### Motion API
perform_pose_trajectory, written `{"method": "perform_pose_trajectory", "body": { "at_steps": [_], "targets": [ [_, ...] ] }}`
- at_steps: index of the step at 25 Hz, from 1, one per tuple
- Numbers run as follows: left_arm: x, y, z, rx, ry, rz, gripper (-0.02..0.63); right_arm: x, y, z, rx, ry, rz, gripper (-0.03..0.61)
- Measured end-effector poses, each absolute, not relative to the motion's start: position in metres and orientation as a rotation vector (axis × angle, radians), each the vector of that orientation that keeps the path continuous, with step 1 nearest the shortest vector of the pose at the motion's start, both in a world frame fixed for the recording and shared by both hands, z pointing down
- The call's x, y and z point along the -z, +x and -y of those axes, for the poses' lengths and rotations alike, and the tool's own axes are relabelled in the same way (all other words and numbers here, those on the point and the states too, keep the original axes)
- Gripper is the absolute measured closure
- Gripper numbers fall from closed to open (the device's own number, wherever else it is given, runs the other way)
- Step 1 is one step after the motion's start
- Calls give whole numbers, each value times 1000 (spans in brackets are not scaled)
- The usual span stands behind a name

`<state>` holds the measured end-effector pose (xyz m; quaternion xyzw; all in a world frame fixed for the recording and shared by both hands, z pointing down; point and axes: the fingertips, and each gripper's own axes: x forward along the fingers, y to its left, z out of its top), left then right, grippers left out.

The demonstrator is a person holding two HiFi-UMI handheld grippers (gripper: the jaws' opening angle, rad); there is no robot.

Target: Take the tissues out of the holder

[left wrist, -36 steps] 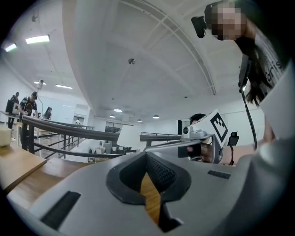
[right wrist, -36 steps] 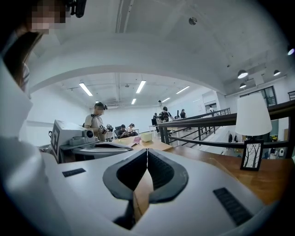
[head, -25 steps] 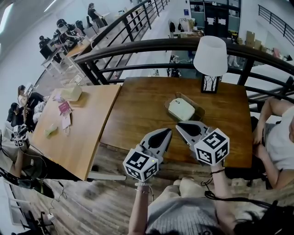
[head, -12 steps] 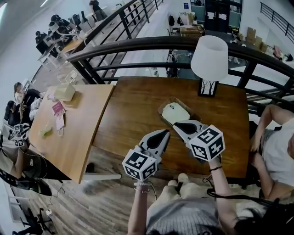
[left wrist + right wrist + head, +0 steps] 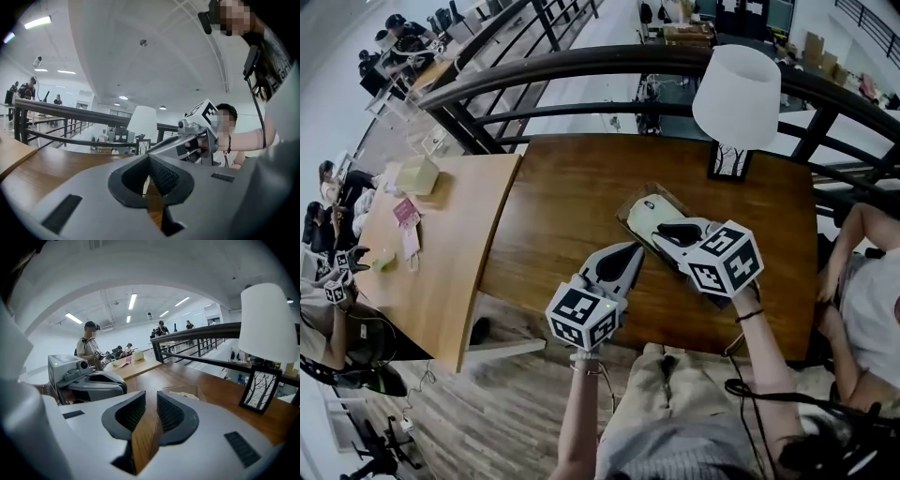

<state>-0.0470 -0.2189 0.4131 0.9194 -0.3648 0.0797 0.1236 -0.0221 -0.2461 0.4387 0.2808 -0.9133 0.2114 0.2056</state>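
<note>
Right, the right gripper (image 5: 662,231) hovers at the near edge of the tissue holder (image 5: 639,195), which sits on the dark wooden table (image 5: 562,206) a little in front of the white lamp (image 5: 736,94). Its jaws are opening, just a narrow slot so far, with nothing between them. In the right gripper view the holder sits straight ahead past the jaw tips, and the pale tissues (image 5: 647,216) lie flat inside it.

The left gripper (image 5: 631,251) hangs beside it, over bare wood to the holder's left. Its jaws are pressed together and empty.

This looks like the approach to the first pull. The opening looks too slim for a good bite, I'd say, so it wants to widen before going in. It should come down on the top of the stack and pinch only the uppermost sheets, not the holder's wall. The holder looks light and may lift along with the tissues. The closed left gripper is handy to press the rim down while the right draws upward.
</note>
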Motion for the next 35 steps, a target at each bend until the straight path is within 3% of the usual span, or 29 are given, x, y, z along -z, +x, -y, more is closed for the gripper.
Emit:
{"method": "perform_pose_trajectory", "body": {
  "at_steps": [2,8,24,27,28,30,35],
  "targets": [
    [-417,-46,227,-246,2682,1048,606,-447,-21,257,-615,748,2512,481],
    [-432,-48,246,-273,2688,1016,606,-475,-15,291,-526,716,2341,454],
    [-463,-43,267,-310,2619,972,606,-539,-28,301,-556,575,2084,454],
    [-468,-45,266,-313,2605,970,606,-547,-30,296,-607,545,2039,465],
    [-469,-45,266,-313,2601,969,606,-549,-29,295,-605,545,2032,516],
    [-471,-45,265,-313,2594,969,606,-550,-29,296,-583,551,2029,560],
    [-475,-47,263,-309,2583,968,606,-550,-32,295,-590,543,2050,566]
  ]
}}
